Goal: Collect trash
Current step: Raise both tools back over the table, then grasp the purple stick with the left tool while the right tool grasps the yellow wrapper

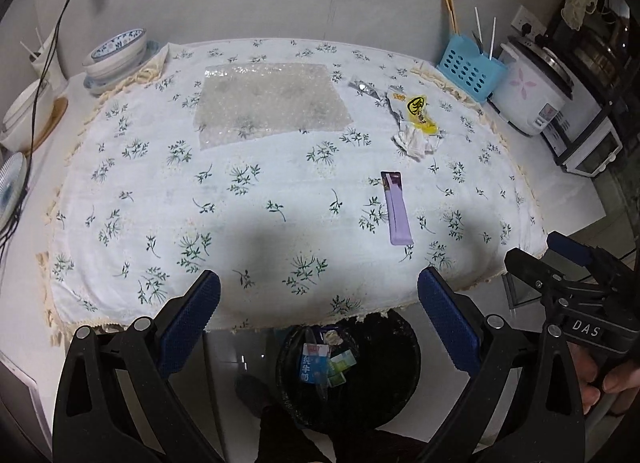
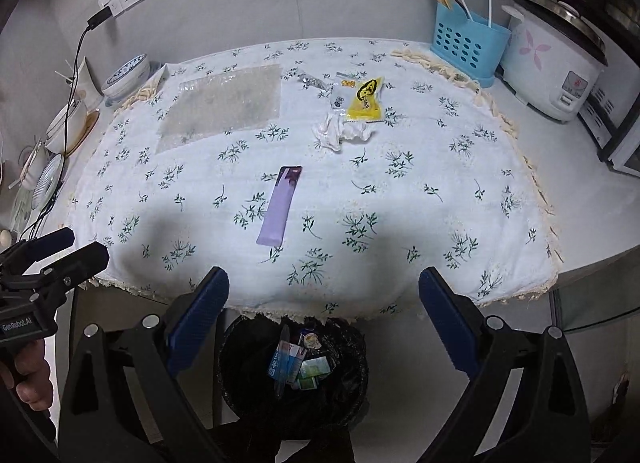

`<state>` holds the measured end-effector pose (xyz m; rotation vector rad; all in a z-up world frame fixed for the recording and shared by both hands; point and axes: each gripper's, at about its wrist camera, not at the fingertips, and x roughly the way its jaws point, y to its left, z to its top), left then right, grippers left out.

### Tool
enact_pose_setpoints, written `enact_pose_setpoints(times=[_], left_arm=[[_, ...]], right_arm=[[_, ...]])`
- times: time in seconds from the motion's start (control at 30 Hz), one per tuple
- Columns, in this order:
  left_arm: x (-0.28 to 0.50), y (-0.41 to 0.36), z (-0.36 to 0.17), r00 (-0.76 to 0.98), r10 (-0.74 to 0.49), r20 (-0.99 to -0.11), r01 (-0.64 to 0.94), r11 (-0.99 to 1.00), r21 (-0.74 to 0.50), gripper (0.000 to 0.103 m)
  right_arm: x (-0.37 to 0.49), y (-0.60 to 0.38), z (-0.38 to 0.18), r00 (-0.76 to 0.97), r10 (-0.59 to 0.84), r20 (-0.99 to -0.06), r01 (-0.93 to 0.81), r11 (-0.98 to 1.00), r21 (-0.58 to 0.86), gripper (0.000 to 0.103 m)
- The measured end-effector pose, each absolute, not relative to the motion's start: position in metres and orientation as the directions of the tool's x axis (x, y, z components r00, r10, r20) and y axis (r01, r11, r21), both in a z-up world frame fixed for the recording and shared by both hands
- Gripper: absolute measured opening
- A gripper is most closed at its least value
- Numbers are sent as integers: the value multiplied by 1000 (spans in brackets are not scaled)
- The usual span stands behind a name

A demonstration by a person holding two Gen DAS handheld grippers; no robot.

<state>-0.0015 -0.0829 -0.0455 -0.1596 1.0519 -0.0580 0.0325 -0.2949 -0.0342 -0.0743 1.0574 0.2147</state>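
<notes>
A black trash bin [image 1: 384, 347] [image 2: 352, 363] with several wrappers inside stands under the table's near edge. On the floral cloth lie a purple wrapper [image 1: 396, 209] [image 2: 279, 205], a yellow snack packet [image 1: 418, 111] [image 2: 366, 99], a crumpled white tissue [image 1: 416, 141] [image 2: 340, 129], a silver foil scrap [image 1: 362, 87] [image 2: 310, 81] and a sheet of bubble wrap [image 1: 270, 103] [image 2: 228, 105]. My left gripper [image 1: 318, 303] is open and empty above the bin. My right gripper [image 2: 324, 299] is open and empty beside it.
A blue utensil basket [image 1: 470, 71] [image 2: 468, 47] and a rice cooker [image 1: 536, 95] [image 2: 556, 59] stand at the back right. Bowls [image 1: 116, 55] [image 2: 124, 77], plates and a charger cable [image 1: 48, 63] are at the left.
</notes>
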Motion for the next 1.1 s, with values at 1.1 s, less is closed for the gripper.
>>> enact_pose_setpoints(times=[1.1], left_arm=[[141, -176, -138, 283, -31, -959, 6, 1000, -31, 95]], right_arm=[[287, -321, -90, 377, 127, -917, -203, 978, 52, 81]])
